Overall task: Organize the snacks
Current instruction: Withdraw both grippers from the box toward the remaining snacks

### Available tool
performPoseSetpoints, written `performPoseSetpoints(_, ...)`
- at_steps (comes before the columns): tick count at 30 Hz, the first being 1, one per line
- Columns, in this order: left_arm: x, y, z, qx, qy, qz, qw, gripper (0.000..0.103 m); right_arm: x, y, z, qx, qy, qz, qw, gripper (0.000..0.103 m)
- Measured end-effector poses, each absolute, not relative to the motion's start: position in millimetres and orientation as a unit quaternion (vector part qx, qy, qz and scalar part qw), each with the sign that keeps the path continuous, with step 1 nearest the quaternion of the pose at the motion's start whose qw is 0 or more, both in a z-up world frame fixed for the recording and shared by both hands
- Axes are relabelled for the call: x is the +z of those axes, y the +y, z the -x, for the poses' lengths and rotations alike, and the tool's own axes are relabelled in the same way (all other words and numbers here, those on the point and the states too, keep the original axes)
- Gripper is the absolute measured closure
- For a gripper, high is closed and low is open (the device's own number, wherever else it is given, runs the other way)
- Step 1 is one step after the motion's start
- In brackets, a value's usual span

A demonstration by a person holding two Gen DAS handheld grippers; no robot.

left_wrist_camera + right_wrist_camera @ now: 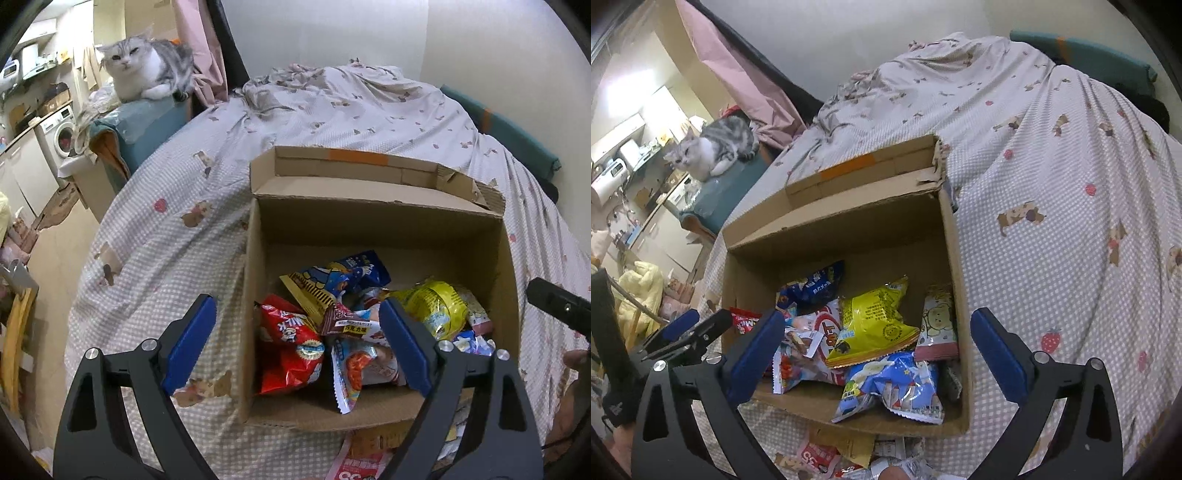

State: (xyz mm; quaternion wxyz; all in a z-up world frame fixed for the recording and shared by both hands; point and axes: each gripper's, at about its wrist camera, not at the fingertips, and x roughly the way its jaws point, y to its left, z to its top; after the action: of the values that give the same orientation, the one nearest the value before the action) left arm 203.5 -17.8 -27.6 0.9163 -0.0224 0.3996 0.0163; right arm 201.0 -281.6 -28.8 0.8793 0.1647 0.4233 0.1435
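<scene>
An open cardboard box [376,229] sits on the bed and holds several snack packets: a red bag [291,347], a yellow bag [436,310] and a dark blue bag [354,273]. In the right wrist view the box [849,236] shows the yellow bag [875,321] and a light blue bag [897,387]. My left gripper [299,343] is open and empty, straddling the box's near left wall. My right gripper [879,354] is open and empty above the box's near edge. More packets [827,458] lie on the bed below the box.
A grey and white cat [144,70] sits on a teal-covered stand left of the bed. The checked bedsheet [177,236] spreads around the box. A washing machine [59,133] and cabinets stand far left. Crumpled bedding [332,85] lies behind the box.
</scene>
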Motion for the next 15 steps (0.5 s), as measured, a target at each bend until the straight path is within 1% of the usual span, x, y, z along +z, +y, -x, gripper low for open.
performPoseSetpoints(3,-18,-11,-195,0.014,0.390,0.045,0.919,0.015,-25,-290,-190,0.133,0.421,-0.173,0.880,0.000)
performPoseSetpoints(9,0,-4,-176,0.002,0.377,0.049,0.925,0.015,-19,-305,-167,0.124,0.425,-0.188,0.877,0.000)
performPoseSetpoints(15,11,5,-156,0.025,0.362,0.051,0.931,0.009,-19,-316,-140,0.120,0.429,-0.217,0.869,0.000)
